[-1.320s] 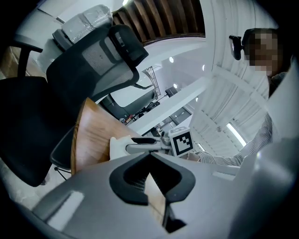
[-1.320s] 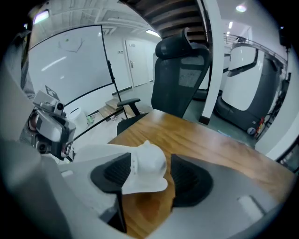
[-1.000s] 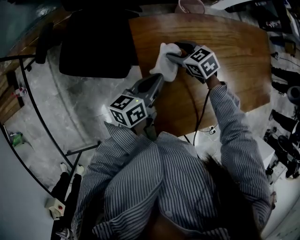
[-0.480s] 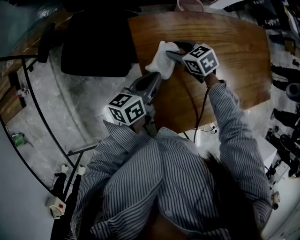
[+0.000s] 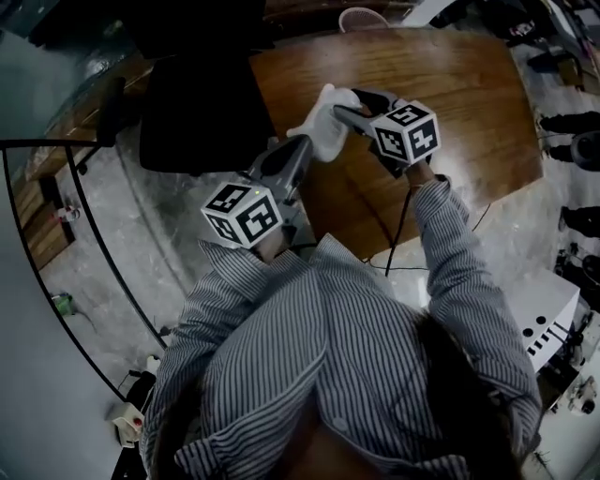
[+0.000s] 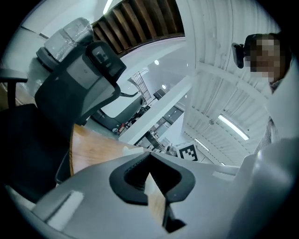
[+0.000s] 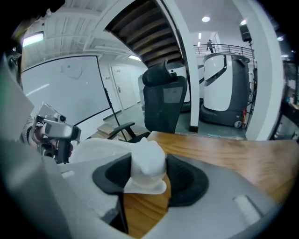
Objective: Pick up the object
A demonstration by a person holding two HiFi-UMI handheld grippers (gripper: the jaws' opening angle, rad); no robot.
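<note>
A white cloth [image 5: 323,127] is bunched at the left edge of the brown wooden table [image 5: 450,94]. My right gripper [image 5: 349,103] reaches it from the right, and its pads are shut on a wad of the cloth [image 7: 147,165] just above the wood [image 7: 233,154]. My left gripper [image 5: 302,145] points up at the cloth's lower edge. In the left gripper view its jaw tips [image 6: 149,156] meet with only table wood [image 6: 93,149] showing below them. I cannot tell whether they pinch any cloth.
A black office chair [image 5: 192,103] stands against the table's left side, close to both grippers [image 7: 163,100]. A pale round container [image 5: 361,17] sits at the table's far edge. A cable [image 5: 398,234] hangs from the right gripper over the near edge.
The right jaws have drawn in around the cloth's wad. Both grippers and the cloth stay at the table's left edge; the left gripper's cube has shifted slightly left and up in view.
</note>
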